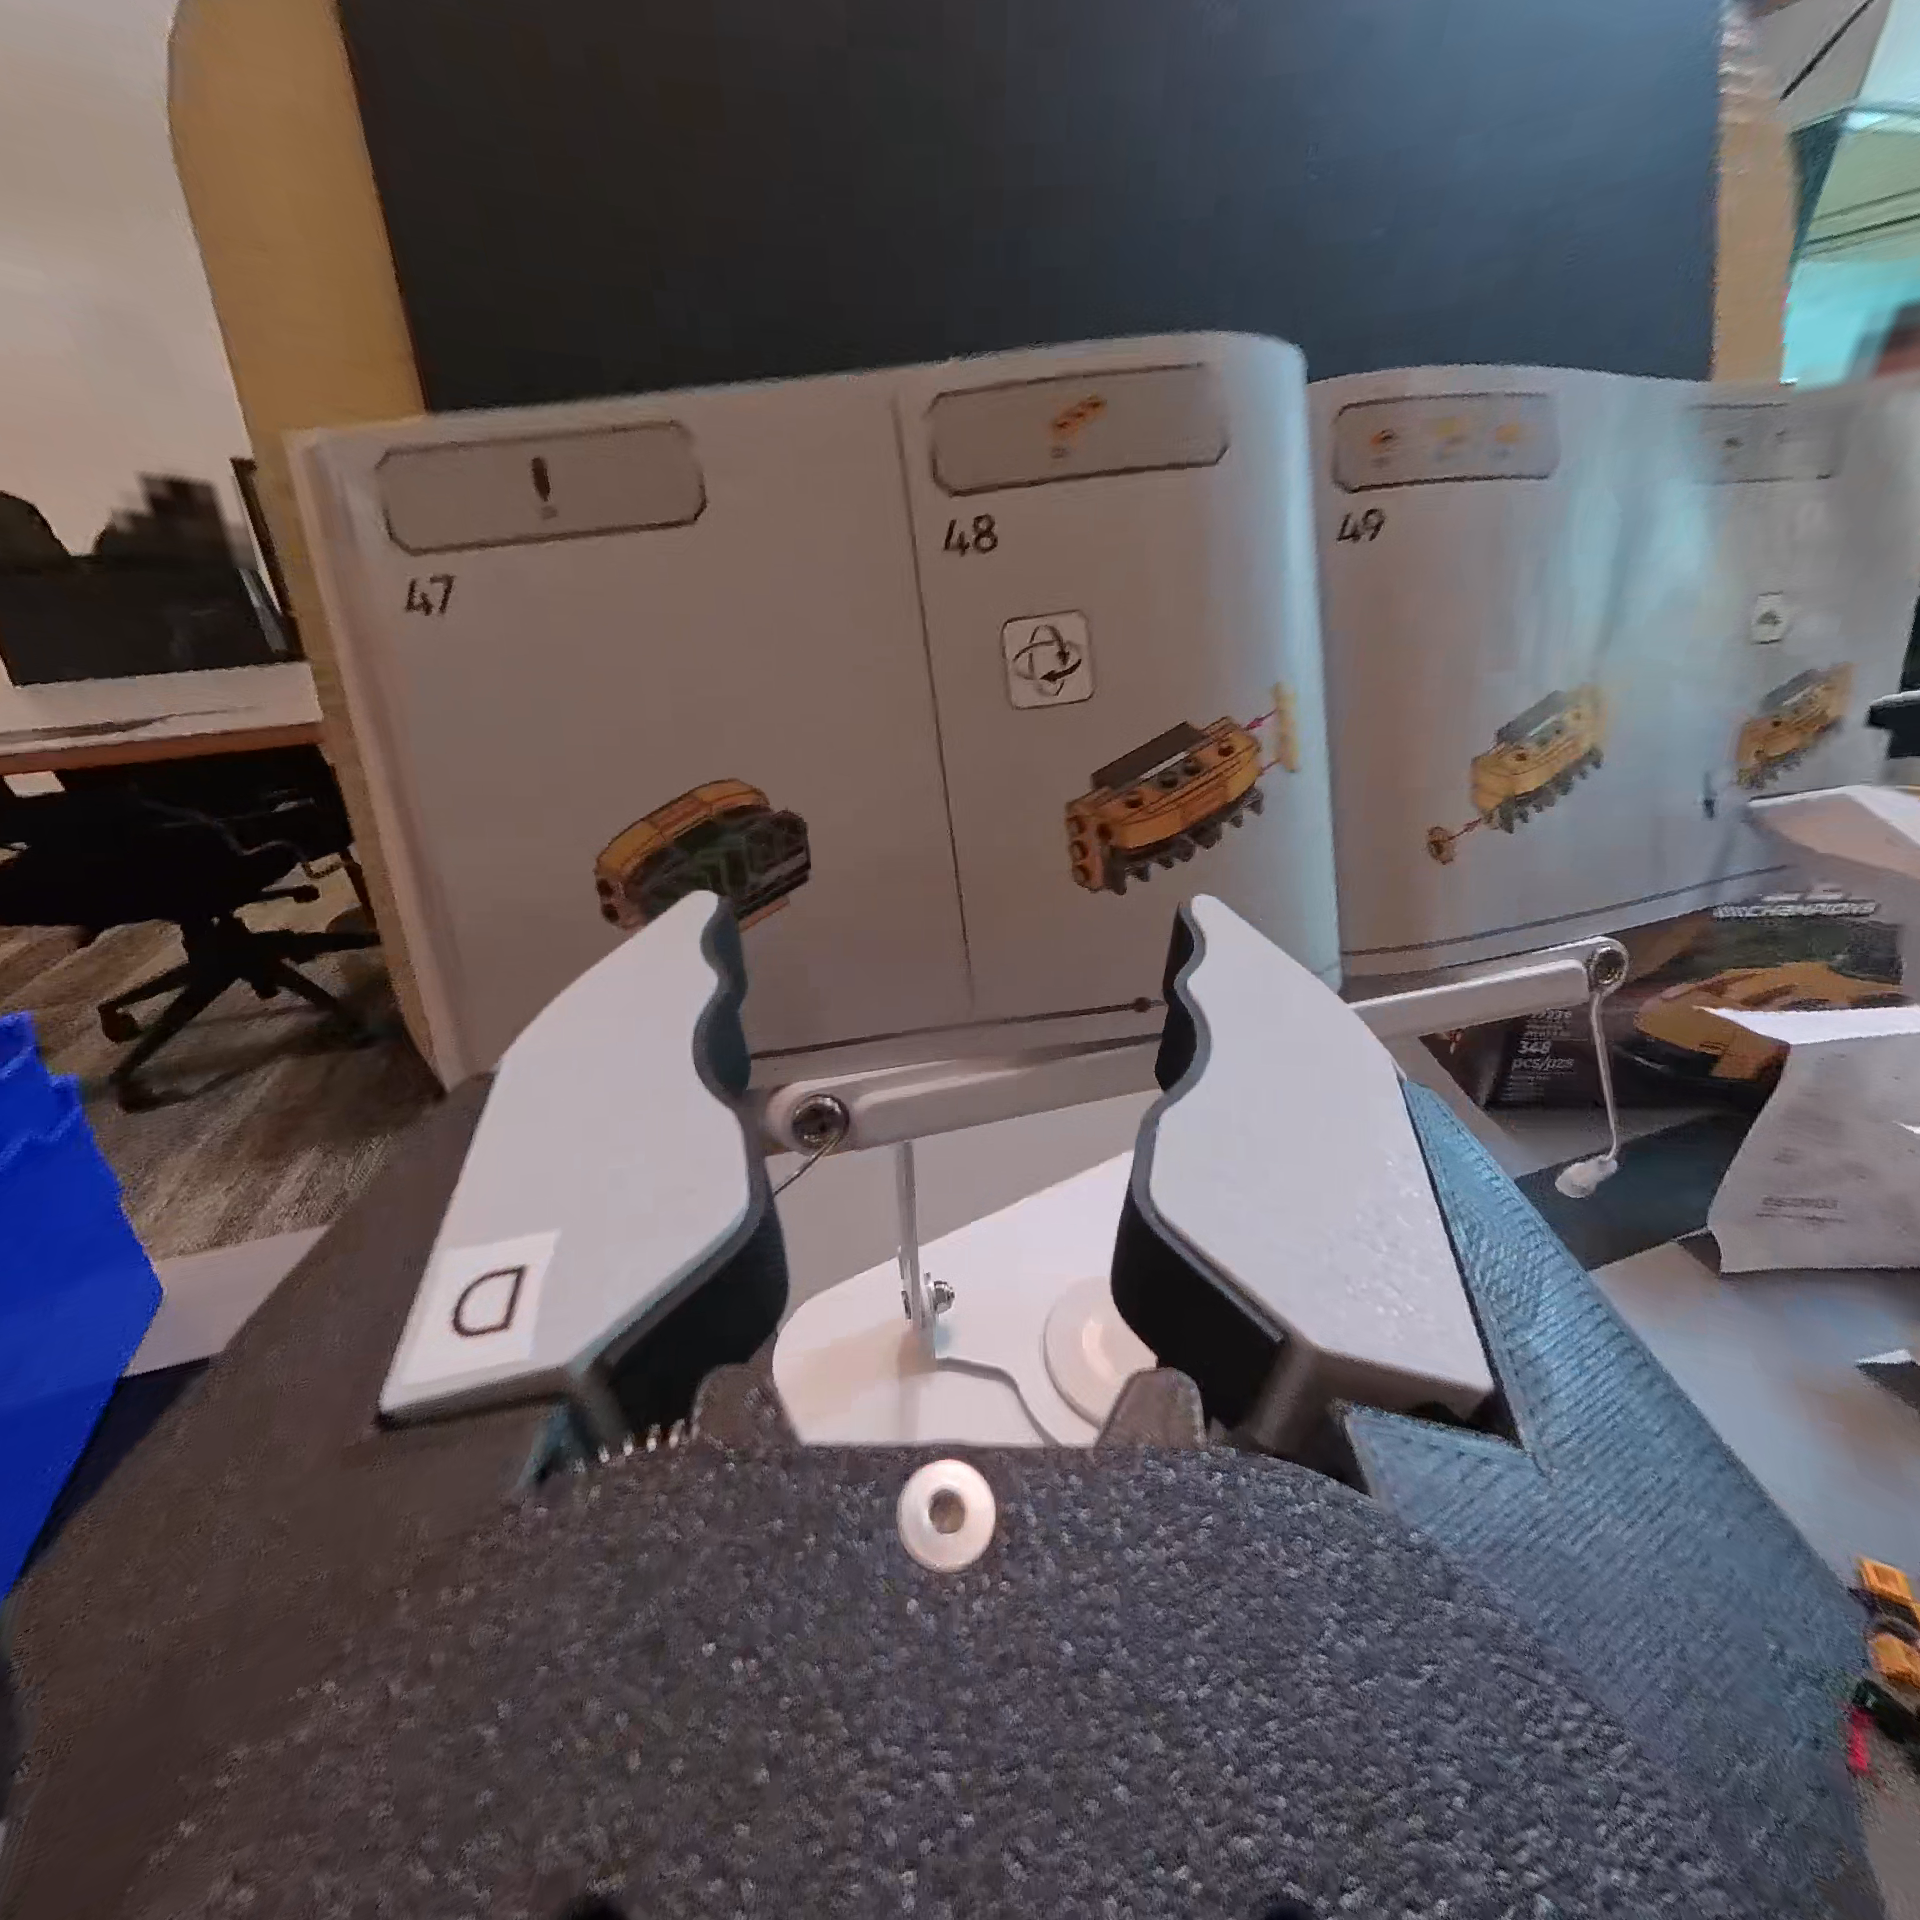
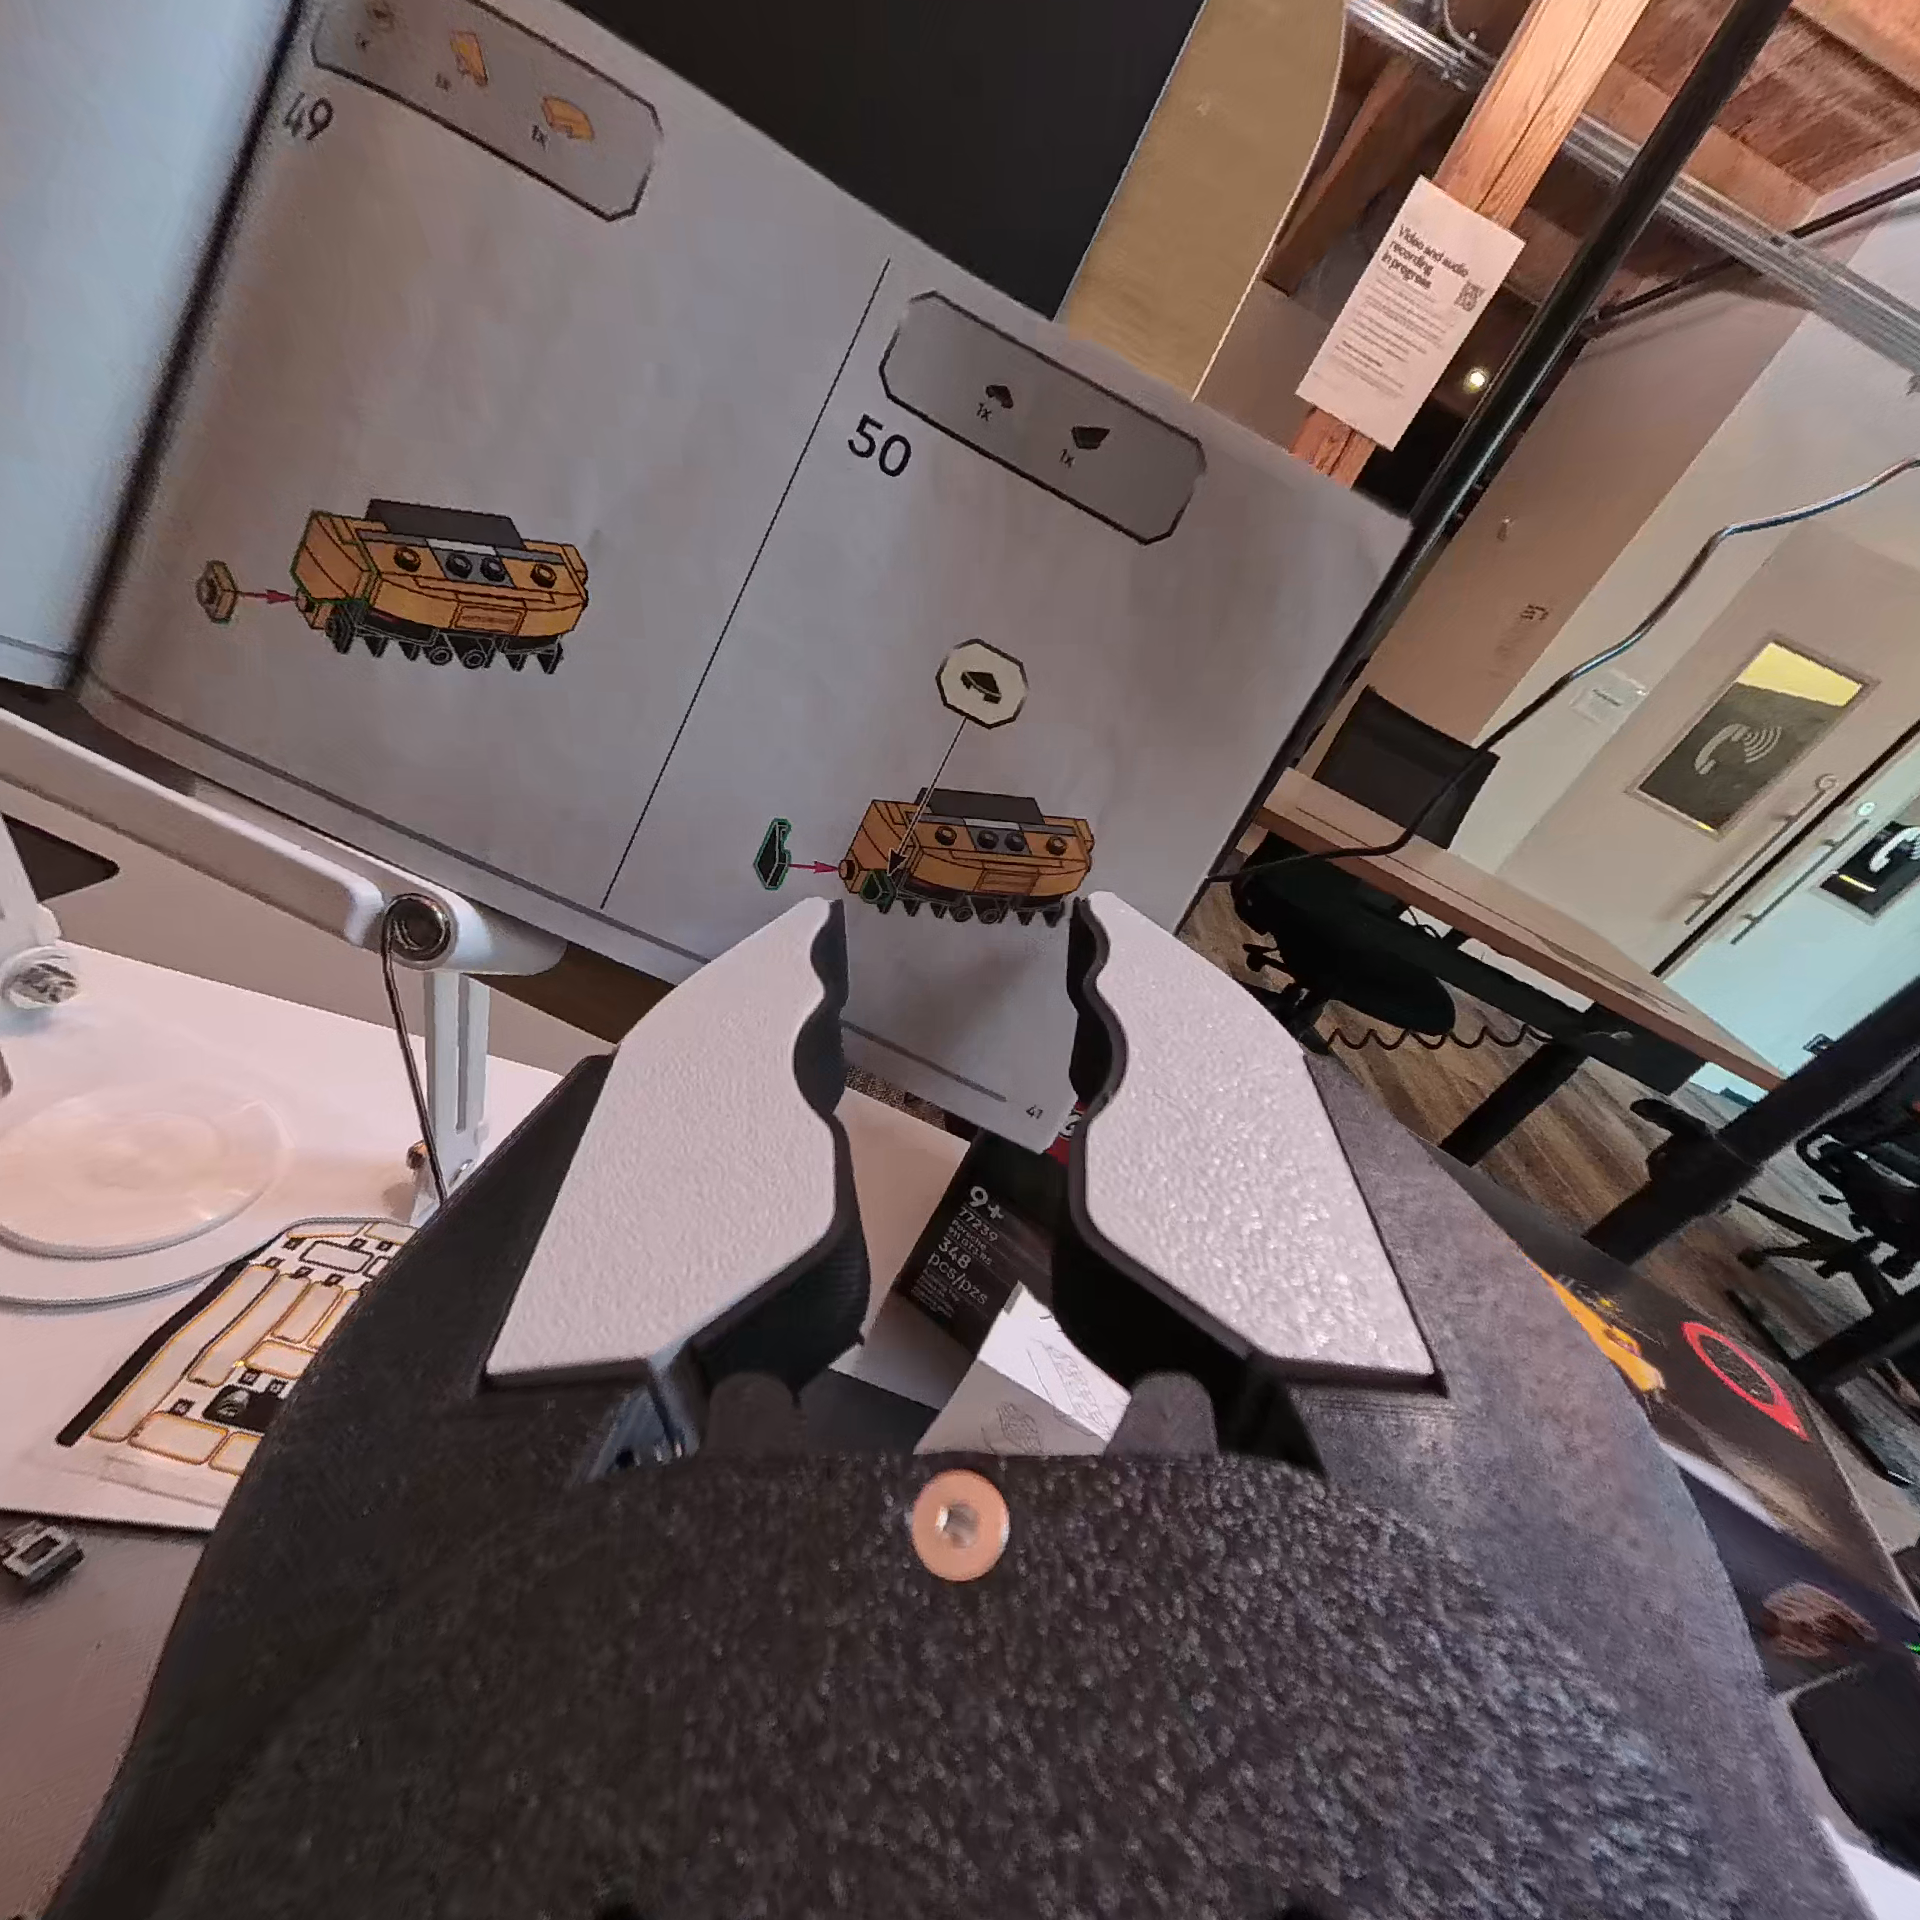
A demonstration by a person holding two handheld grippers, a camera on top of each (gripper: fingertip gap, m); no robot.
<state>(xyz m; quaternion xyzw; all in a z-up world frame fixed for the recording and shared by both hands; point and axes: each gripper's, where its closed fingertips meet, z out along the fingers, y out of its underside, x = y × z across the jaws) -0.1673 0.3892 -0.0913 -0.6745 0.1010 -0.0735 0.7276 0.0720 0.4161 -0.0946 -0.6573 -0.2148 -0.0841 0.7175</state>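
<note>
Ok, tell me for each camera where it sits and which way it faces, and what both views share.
Left wrist view: sits on the left gripper, facing forward along its wide-open, empty fingers at the left pages of an open instruction booklet propped on a white stand.
Right wrist view: sits on the right gripper, tilted, facing the booklet's right-hand pages past its open, empty fingers; a black box lies below.
Shared: the booklet, the stand and the box; neither view shows the other gripper.

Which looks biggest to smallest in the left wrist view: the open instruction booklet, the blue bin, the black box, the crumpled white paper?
1. Instruction booklet, largest by far.
2. Blue bin, though cut off by the frame edge and nearer the camera, so unsure.
3-4. Black box and crumpled white paper look alike; the paper partly covers the box.
</note>
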